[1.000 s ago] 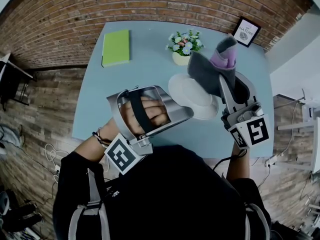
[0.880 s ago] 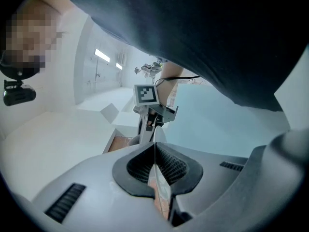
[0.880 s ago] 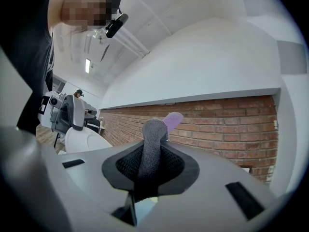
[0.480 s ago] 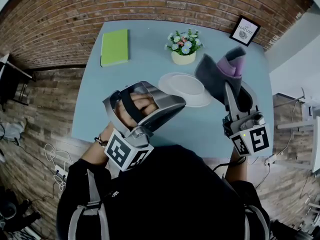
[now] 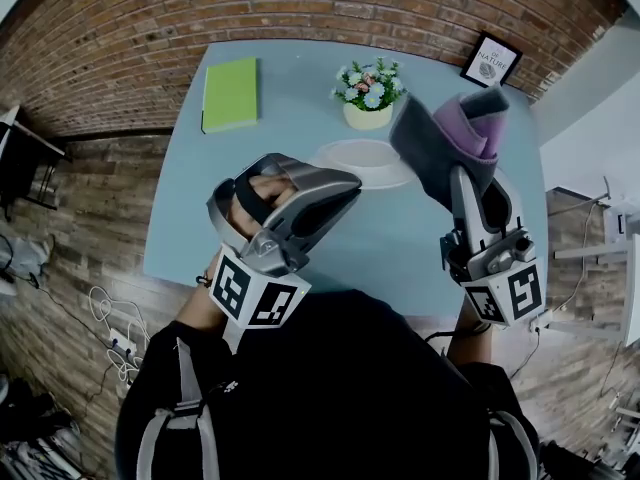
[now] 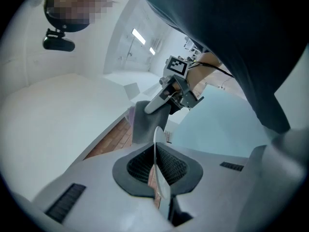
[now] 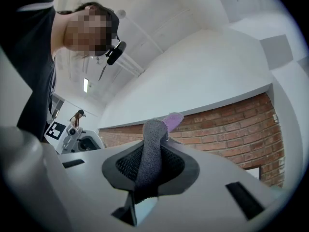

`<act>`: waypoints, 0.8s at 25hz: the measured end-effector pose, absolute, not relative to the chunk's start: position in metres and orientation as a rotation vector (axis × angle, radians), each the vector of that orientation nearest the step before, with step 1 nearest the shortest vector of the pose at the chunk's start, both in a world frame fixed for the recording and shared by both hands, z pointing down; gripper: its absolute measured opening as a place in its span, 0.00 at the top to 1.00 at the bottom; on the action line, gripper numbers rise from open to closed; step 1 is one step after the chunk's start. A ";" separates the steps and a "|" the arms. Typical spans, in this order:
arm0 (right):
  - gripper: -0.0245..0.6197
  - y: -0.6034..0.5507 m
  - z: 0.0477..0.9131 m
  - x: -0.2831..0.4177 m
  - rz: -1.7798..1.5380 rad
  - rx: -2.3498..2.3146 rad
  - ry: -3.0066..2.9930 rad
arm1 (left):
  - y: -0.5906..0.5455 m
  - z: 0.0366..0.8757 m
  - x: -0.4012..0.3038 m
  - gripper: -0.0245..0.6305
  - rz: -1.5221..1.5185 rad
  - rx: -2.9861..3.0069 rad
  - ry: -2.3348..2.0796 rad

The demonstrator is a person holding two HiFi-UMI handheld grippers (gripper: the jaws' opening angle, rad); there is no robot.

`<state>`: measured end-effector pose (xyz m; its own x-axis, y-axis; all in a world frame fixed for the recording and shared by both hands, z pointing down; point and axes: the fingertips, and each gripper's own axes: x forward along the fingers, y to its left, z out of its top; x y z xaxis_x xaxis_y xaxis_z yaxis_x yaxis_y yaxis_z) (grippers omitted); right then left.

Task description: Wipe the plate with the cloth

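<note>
My left gripper is shut on the rim of the white plate and holds it above the blue table, nearly edge-on to the head view. In the left gripper view the thin plate edge stands upright between the jaws of the left gripper. My right gripper is shut on the grey and purple cloth, which stands up just right of the plate without touching it. In the right gripper view the cloth rises from the pads of the right gripper.
A flower pot stands on the table behind the plate. A green notebook lies at the back left and a framed picture at the back right. Brick floor surrounds the table.
The cloth has come off the plate and moved up and right. The left gripper has rolled, turning the plate from facing me to nearly edge-on.
</note>
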<state>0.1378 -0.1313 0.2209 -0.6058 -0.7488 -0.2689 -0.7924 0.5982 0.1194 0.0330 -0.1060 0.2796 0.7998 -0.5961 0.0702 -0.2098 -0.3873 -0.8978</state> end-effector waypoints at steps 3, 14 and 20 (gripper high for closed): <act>0.87 -0.127 0.210 0.141 0.332 -1.252 2.584 | -0.110 0.276 0.029 0.93 -0.455 -1.998 0.643; 0.87 -0.122 0.197 0.154 0.387 -1.283 2.495 | -0.128 0.279 0.019 0.93 -0.387 -2.182 0.760; 0.87 -0.128 0.210 0.164 0.353 -1.376 2.485 | -0.137 0.284 0.016 0.93 -0.353 -2.287 0.828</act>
<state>0.1636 -0.1281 0.2102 -0.5081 -0.7845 -0.3554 -0.8524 0.5171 0.0773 0.0156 -0.1368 0.2845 0.7621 -0.6469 0.0244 -0.4657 -0.5740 -0.6735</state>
